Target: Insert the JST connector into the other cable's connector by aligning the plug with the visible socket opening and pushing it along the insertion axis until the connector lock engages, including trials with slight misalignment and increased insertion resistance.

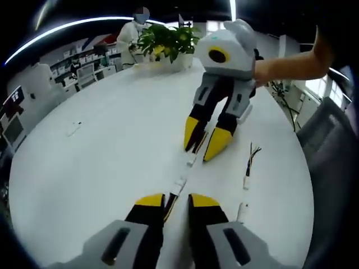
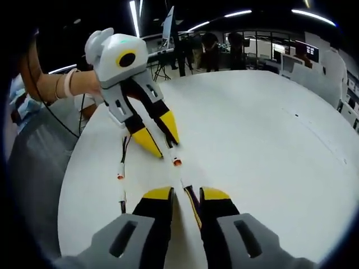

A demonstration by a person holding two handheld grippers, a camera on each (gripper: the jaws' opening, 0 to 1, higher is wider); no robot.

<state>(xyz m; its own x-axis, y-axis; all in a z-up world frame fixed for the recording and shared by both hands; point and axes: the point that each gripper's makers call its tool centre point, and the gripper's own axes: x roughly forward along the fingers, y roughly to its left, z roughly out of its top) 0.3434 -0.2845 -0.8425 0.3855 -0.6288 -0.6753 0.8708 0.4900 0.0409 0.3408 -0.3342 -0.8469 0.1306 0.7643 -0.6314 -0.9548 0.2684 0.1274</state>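
Note:
Low in the left gripper view, my left gripper (image 1: 177, 200) is shut on a thin cable that ends in a small white connector (image 1: 178, 185) just past its yellow tips. My right gripper (image 1: 199, 152) reaches in from the upper right, shut on the other cable, and its white connector (image 1: 192, 160) points back at the first. A short gap separates the two connectors, which are roughly in line. In the right gripper view, my right gripper (image 2: 187, 194) holds its cable (image 2: 190, 203), and the left gripper (image 2: 167, 147) opposite carries an orange-tipped connector (image 2: 176, 162).
Everything lies on a round white table (image 1: 112, 157). Spare cables (image 1: 247, 167) lie to the right, with another (image 1: 74, 129) far left and one (image 2: 121, 168) near the table edge. A potted plant (image 1: 168, 42) stands at the far rim, with a person (image 1: 132, 33) behind it.

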